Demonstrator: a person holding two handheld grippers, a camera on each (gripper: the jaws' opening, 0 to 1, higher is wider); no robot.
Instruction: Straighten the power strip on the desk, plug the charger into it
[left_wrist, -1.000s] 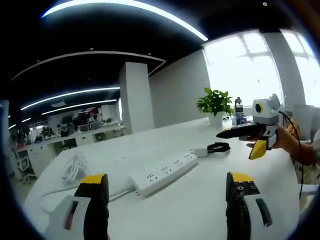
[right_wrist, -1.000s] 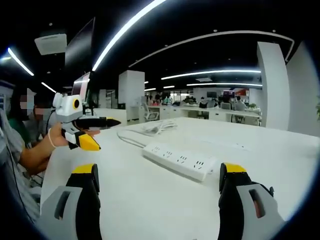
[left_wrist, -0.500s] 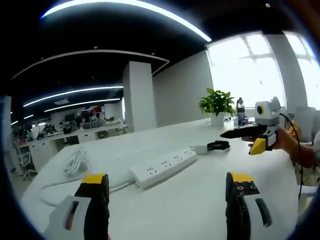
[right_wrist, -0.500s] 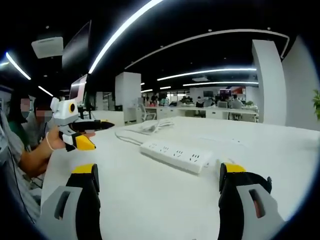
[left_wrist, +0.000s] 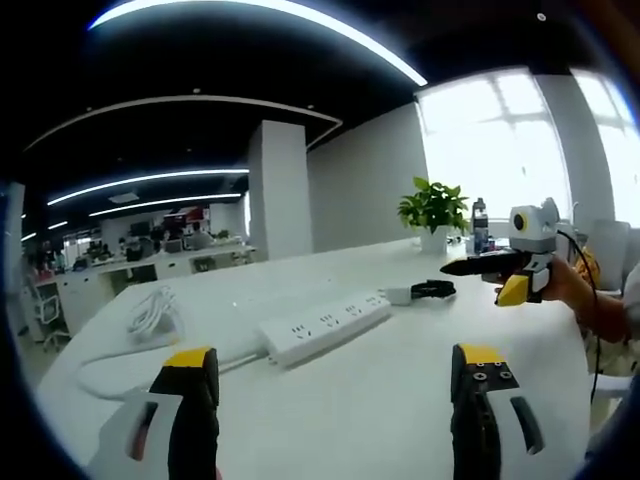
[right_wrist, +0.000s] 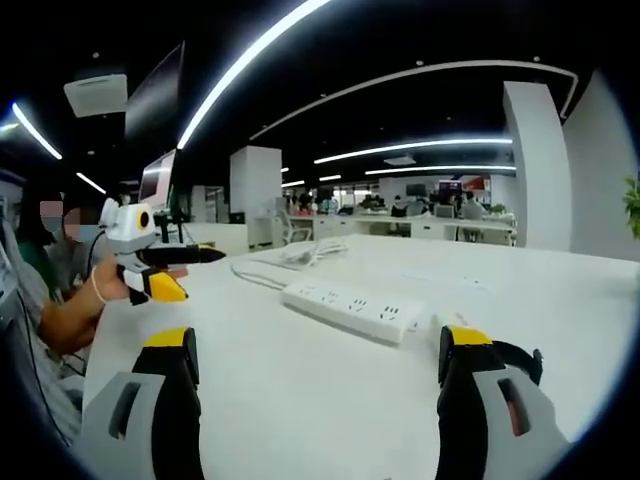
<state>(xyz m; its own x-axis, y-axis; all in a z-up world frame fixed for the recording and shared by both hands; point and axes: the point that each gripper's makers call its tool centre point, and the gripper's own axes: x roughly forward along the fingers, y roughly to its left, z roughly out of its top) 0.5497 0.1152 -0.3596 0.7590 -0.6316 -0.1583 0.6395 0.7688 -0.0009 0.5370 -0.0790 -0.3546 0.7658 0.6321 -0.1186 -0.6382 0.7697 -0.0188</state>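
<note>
White multi-socket strip (left_wrist: 322, 326) (right_wrist: 354, 310) lay slanted on the white table (left_wrist: 400, 400), its cord trailing to a coiled bundle (left_wrist: 150, 315). The charger (left_wrist: 400, 296), white with a black cable, sat just beside the strip's end. Left hand-held gripper (left_wrist: 335, 400) and right hand-held gripper (right_wrist: 315, 400) hovered above the table, jaws apart, empty.

left tongs (left_wrist: 335, 400): jaws wide apart, empty | right tongs (right_wrist: 318, 385): jaws wide apart, empty
</note>
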